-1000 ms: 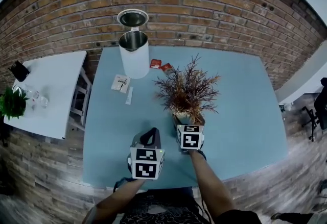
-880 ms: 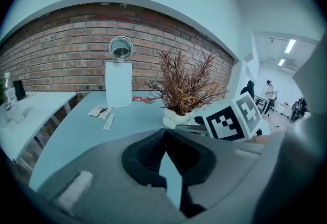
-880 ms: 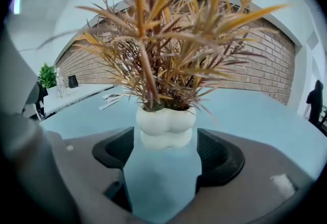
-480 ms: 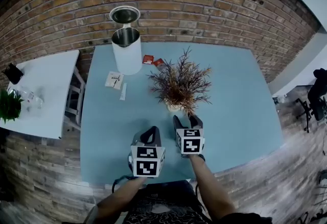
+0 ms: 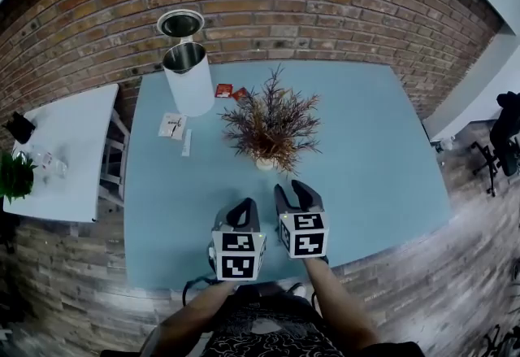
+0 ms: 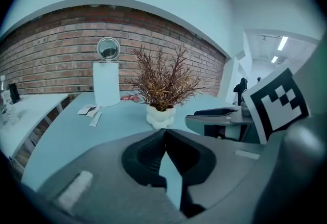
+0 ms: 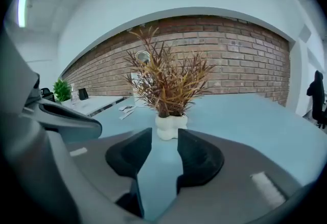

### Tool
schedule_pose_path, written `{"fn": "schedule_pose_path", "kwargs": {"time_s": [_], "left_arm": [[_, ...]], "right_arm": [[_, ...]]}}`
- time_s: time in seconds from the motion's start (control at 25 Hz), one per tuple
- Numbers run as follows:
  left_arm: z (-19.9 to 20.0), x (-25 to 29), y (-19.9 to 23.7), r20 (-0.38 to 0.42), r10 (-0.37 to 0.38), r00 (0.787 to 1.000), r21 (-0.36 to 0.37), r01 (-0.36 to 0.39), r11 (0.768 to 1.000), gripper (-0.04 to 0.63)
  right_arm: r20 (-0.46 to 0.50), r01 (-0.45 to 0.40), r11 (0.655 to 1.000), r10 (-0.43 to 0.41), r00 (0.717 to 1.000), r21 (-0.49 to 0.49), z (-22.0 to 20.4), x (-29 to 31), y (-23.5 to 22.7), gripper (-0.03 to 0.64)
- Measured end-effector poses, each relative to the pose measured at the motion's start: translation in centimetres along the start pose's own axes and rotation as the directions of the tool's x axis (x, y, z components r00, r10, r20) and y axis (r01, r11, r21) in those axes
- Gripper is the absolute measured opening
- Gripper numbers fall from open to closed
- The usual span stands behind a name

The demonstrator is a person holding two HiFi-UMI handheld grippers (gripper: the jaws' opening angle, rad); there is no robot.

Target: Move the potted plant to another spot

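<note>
The potted plant (image 5: 266, 121), dry reddish-brown twigs in a small white pot (image 5: 265, 162), stands upright on the blue table (image 5: 374, 160), free of both grippers. My right gripper (image 5: 291, 189) hovers just short of the pot. In the right gripper view the white pot (image 7: 171, 125) sits beyond the tips of the right gripper (image 7: 164, 139); its jaws are closing with a narrow gap and nothing between them. My left gripper (image 5: 243, 211) is beside it on the left. In the left gripper view the left gripper (image 6: 163, 135) is shut and empty, with the pot (image 6: 160, 116) ahead.
A white cylindrical container (image 5: 188, 77) with its lid up stands at the table's far left. Red packets (image 5: 231, 92) and paper sachets (image 5: 172, 125) lie near it. A white side table (image 5: 61, 148) with a green plant (image 5: 14, 174) is left; a brick wall (image 5: 325, 6) runs behind.
My right gripper has drawn back from the pot toward me and its jaws have narrowed. The plant stays standing where it was left. The left gripper shifted slightly.
</note>
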State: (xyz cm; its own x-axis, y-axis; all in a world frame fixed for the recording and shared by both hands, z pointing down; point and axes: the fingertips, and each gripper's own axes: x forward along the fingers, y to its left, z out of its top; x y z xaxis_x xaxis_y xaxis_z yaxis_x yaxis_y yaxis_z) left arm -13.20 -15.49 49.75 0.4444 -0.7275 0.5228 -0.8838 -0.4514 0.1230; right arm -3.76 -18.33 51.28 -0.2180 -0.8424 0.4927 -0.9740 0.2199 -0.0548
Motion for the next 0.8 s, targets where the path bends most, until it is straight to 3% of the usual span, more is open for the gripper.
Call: {"fn": "schedule_pose_path", "kwargs": {"time_s": [0.64,0.8], "left_arm": [[1.1,-0.7,-6.0,0.05,0.053,0.997,0.002,-0.054,0.999,-0.005],[1.4,-1.0,-7.0,0.066,0.072,0.995,-0.004,-0.072,0.997,-0.005]], "right_arm": [[0.089,-0.121,0.993,0.119,0.989,0.01,1.8,-7.6,-0.4,0.072],[0.103,-0.139,0.99,0.137,0.985,0.008,1.9,-8.8,-1.0,0.015]]}}
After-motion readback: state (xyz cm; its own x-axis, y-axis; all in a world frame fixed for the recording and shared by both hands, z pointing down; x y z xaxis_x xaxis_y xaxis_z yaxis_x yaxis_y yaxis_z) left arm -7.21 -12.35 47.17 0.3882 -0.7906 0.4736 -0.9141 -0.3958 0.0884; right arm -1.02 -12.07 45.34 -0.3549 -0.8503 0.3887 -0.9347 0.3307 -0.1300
